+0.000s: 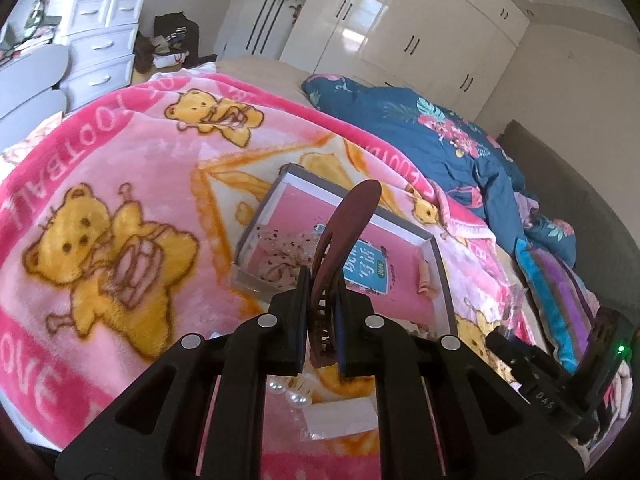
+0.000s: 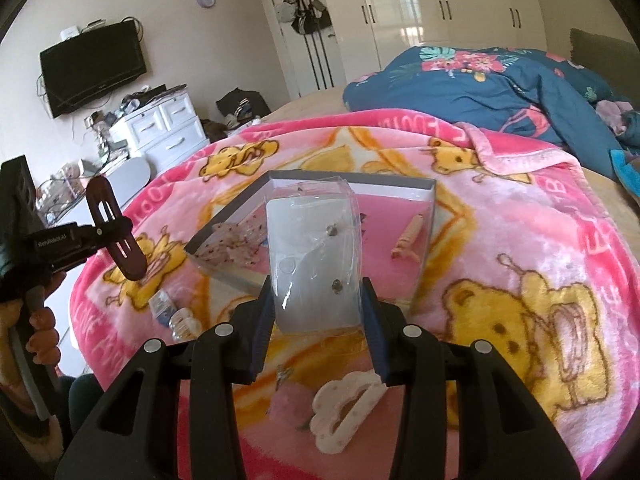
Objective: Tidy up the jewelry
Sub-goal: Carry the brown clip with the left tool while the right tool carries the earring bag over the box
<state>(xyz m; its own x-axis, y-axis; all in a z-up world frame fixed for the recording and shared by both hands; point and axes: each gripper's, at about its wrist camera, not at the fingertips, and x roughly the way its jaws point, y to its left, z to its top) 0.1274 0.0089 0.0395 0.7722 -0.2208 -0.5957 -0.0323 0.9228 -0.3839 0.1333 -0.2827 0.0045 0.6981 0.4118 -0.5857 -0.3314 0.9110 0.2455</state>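
Between the left gripper's (image 1: 324, 320) fingers sits a dark brown hair clip (image 1: 344, 240), pinched tight near its base and sticking up above the grey box (image 1: 438, 256). Right gripper (image 2: 318, 312) clamps a clear packet with a white earring card (image 2: 314, 256), two studs showing, held over the same box. Box lies on the pink bear blanket (image 1: 120, 184) and holds a pink-lined base, a speckled transparent item and a small tan piece, possibly a clip. White cloud-shaped clip (image 2: 344, 412) lies on the blanket below the right gripper; pearl earrings (image 1: 286, 392) below the left.
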